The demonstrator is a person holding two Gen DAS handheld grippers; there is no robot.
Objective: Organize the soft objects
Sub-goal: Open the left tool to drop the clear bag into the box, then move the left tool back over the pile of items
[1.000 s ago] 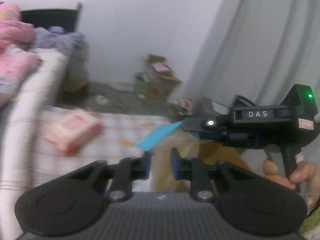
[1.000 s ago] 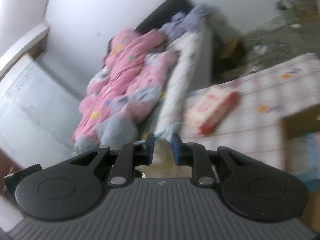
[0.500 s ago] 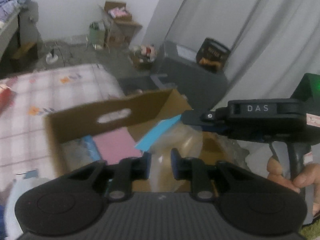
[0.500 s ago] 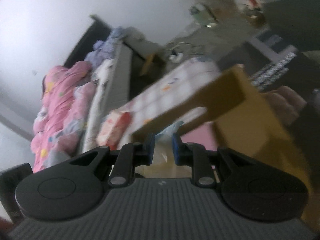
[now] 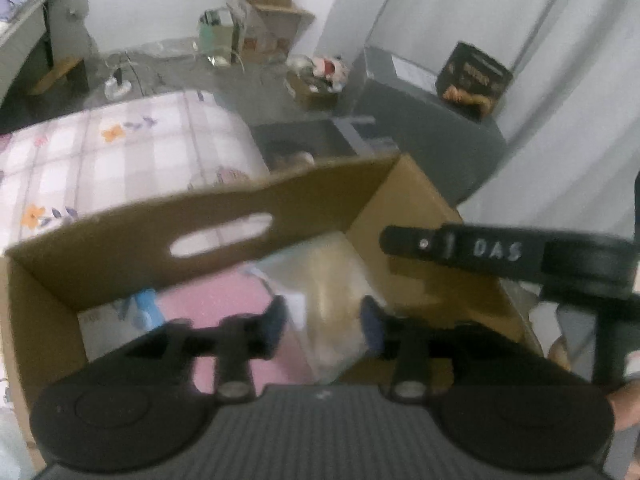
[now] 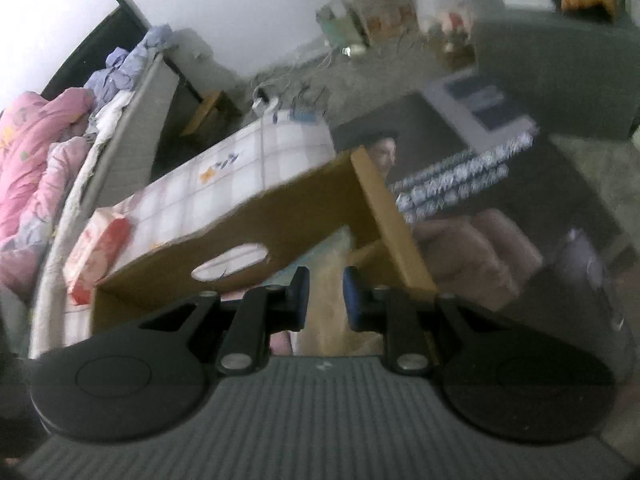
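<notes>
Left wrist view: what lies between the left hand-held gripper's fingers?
A clear plastic bag of beige stuff, down in the cardboard box; the left hand-held gripper is opening.

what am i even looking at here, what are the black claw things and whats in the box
No robot here: a person holds a two-finger gripper in each hand, and each picture comes from a camera on one gripper looking along its fingers. The left gripper is over an open cardboard box and its jaws are opening, a clear plastic bag between them. The right gripper is nearly shut on the same bag. The box also holds a pink pack. A red-and-white pack lies on the checked bedding.
</notes>
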